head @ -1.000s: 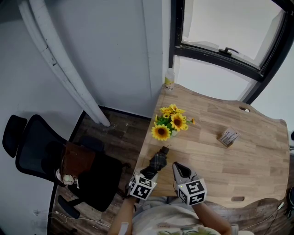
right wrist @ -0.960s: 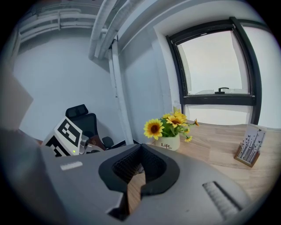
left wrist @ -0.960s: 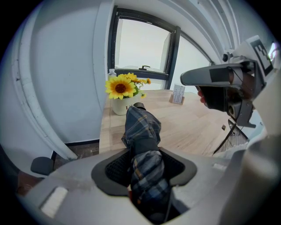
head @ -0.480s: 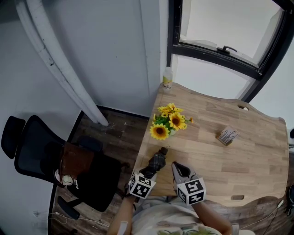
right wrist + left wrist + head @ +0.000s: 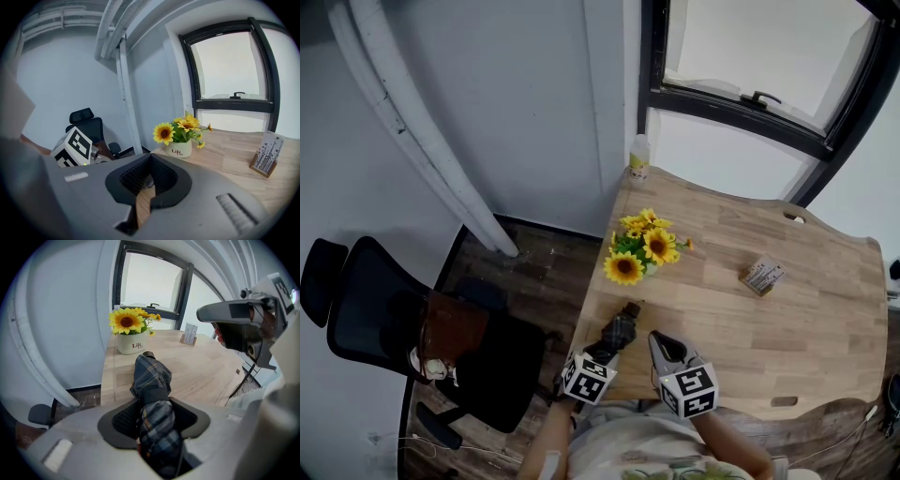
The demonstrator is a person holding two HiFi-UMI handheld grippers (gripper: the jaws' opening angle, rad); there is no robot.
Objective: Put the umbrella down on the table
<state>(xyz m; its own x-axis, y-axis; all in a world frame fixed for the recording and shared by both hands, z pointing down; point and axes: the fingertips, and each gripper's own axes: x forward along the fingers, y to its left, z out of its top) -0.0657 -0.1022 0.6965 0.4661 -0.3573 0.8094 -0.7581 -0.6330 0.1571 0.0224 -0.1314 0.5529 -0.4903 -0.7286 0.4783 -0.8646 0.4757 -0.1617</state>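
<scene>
Umbrella: dark blue plaid, thin tan lines. Table: pale wood, fine grain. Sunflowers, far left on it: yellow petals, brown centres, green leaves; pot white, dark lettering. Chair, left: black. Window frame, far: black. Floor: dark planks. Wall: plain pale grey.

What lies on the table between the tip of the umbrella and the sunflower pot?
Nothing: only bare table shows between the umbrella and the sunflower pot. The left gripper view shows this most clearly.

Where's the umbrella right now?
Head view: the umbrella is held in the left gripper over the table's near left corner, beside the sunflowers.
</scene>
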